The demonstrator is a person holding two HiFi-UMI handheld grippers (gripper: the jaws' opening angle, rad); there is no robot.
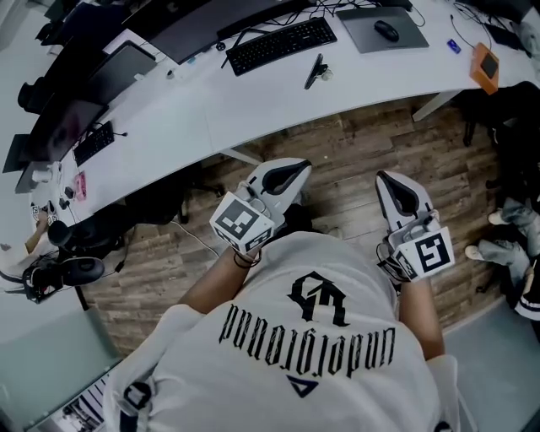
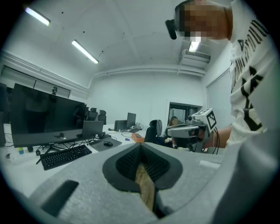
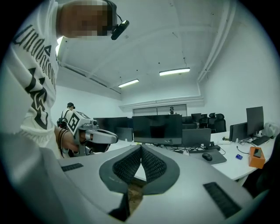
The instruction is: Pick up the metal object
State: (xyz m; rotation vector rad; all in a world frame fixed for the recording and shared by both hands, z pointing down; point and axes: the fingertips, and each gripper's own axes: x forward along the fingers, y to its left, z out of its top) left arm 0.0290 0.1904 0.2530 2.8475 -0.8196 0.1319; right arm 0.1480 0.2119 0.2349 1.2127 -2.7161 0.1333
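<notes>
While both tools hang over the floor, tabletop [image 1: 253, 101]: white and curved, sweeping from 9 o'clock round to 2 o'clock in the head view, well apart from both tools.
Floor [image 1: 354, 160]: wood planks between tabletop and person, from 8 to 3 o'clock.
Person [image 1: 312, 337]: at 6 o'clock, in a white shirt with black print, one forearm out to each tool.
Monitors [image 1: 211, 21]: dark screens along the tabletop's far side, 10 to 12 o'clock.
Keyboard [image 1: 281, 44]: black, at 12 o'clock, in front of the monitors.
Left tool [image 1: 295, 169]: just above centre, aimed toward 1 o'clock. In its own view the jaws meet at the tips with nothing between them, and only floor shows through the slit below.
Right tool [image 1: 390, 181]: at 2 to 3 o'clock, aimed toward 11 o'clock. Its jaws are also together at the tips and empty, with floor showing through the slit.
Pad [image 1: 363, 38]: grey, at 1 o'clock, right of the keyboard.
Orange box [image 1: 484, 66]: at 2 o'clock, near the tabletop's right end.
Metal object [image 1: 316, 72]: seemingly the slim dark piece lying on the tabletop between 12 and 1 o'clock, between keyboard and pad and nearer the front edge. Its material cannot be made out, and neither tool touches it.
Mouse [image 1: 386, 30]: black, resting on the pad.
</notes>
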